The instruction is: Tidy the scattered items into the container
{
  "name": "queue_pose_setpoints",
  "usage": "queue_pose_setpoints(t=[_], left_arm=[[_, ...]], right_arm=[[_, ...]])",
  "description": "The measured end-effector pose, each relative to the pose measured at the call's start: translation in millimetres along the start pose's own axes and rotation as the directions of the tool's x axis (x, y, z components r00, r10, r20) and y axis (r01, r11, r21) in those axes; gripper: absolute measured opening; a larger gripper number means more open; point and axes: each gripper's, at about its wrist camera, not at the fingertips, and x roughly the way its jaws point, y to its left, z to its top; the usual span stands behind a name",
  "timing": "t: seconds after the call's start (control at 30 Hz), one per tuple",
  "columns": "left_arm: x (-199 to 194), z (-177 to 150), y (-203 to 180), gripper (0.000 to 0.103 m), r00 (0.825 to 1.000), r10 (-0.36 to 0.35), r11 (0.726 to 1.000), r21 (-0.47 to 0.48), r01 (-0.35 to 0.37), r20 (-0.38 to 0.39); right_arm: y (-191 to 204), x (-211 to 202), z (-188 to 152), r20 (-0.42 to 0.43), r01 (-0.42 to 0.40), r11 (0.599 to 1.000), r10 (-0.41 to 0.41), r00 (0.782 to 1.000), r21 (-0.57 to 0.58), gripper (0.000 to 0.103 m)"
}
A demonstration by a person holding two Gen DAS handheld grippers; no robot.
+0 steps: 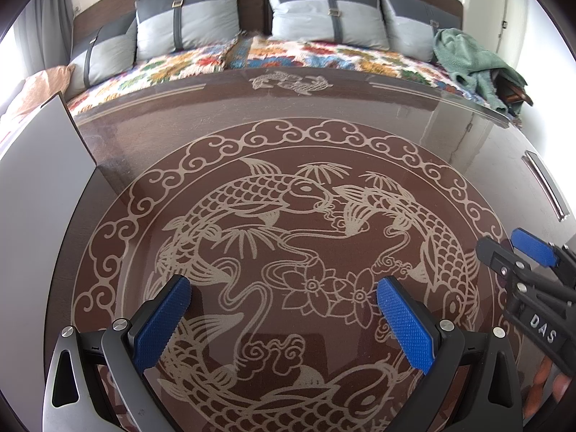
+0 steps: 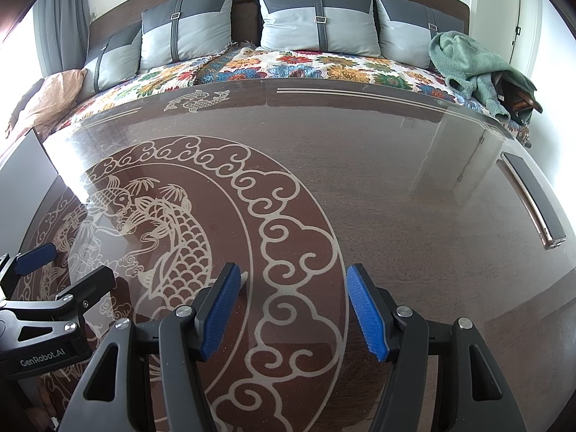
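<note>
Currently both the left gripper (image 1: 284,320) and right gripper (image 2: 293,309) hover over the counter (image 2: 414,216) with fingers spread wide and empty, presumably readied for a first pick; no scattered items or container are visible.

Glass tabletop (image 2: 396,180) lies bare ahead (white panel (image 1: 39,187) bounds its left edge).

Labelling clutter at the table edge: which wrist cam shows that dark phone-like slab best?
Right wrist. The dark slab lies whole and large near the table's right edge, its glossy face visible. The left wrist view catches it smaller and squeezed against the fisheye rim.
</note>
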Motion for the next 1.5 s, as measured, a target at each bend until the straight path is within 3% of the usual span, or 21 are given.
queue_pose_setpoints(t=[0.13, 0.2, 0.3, 0.37, 0.43, 0.47, 0.57, 0.63, 0.7, 0.83, 0.93, 1.13, 1.33, 1.5], left_arm=[[-5, 9, -7, 0.103, 0.995, -0.025, 0.999, -0.029, 0.023, -0.092], [-35, 10, -12, 0.103, 0.999, -0.038, 0.999, -0.030, 0.037, -0.030], [-115, 10, -17, 0.103, 0.994, -0.030, 1.000, -0.008, 0.031, 0.106], [-183, 3, -9, 0.103, 0.979, -0.017, 0.999, -0.032, 0.024, 0.202], [-248, -11, 6, 0.103, 0.958, 0.000, 0.998, -0.061, 0.018, 0.288], [-286, -24, 20, 0.103, 0.944, 0.031, 0.996, -0.086, -0.002, 0.329], [-355, -69, 58, 0.103, 0.930, 0.189, 0.975, -0.174, -0.139, 0.316], [-377, -98, 86, 0.103, 0.937, 0.268, 0.952, -0.213, -0.221, 0.225], [-387, -123, 113, 0.103, 0.953, 0.264, 0.946, -0.233, -0.226, 0.148], [-413, -167, 157, 0.103, 0.945, 0.313, 0.910, -0.315, -0.270, 0.094], [-423, -185, 179, 0.103, 0.942, 0.328, 0.890, -0.356, -0.283, 0.072], [-426, -207, 217, 0.103, 0.954, 0.299, 0.858, -0.445, -0.255, 0.030], [-433, -219, 254, 0.103, 0.933, 0.360, 0.790, -0.524, -0.318, -0.023], [-427, -215, 276, 0.103, 0.933, 0.357, 0.751, -0.578, -0.321, -0.054]], right_arm=[[-11, -7, 2, -0.012, -0.041, 0.998, 0.040, 0.999, -0.053, 0.062], [-23, -29, 4, 0.022, -0.023, 0.998, 0.025, 0.999, -0.059, 0.062], [-33, -81, 6, 0.073, -0.015, 0.997, 0.020, 0.997, -0.075, 0.062], [-36, -117, 5, 0.088, -0.024, 0.996, 0.032, 0.996, -0.084, 0.062], [-28, -155, -2, 0.075, -0.095, 0.992, 0.101, 0.992, -0.086, 0.062], [-23, -174, -6, 0.070, -0.133, 0.987, 0.139, 0.988, -0.086, 0.062], [7, -229, -18, 0.056, -0.250, 0.965, 0.255, 0.965, -0.083, 0.062], [41, -265, -27, 0.048, -0.345, 0.933, 0.351, 0.935, -0.101, 0.062], [81, -292, -35, 0.040, -0.408, 0.900, 0.419, 0.907, -0.155, 0.062], [162, -313, -53, -0.022, -0.453, 0.844, 0.467, 0.884, -0.286, 0.062], [206, -324, -60, -0.058, -0.452, 0.822, 0.462, 0.885, -0.345, 0.062], [272, -349, -67, -0.069, -0.444, 0.783, 0.463, 0.884, -0.435, 0.062], [317, -351, -58, -0.073, -0.413, 0.763, 0.438, 0.896, -0.498, 0.062], [347, -338, -47, -0.112, -0.414, 0.717, 0.430, 0.896, -0.560, 0.062]])
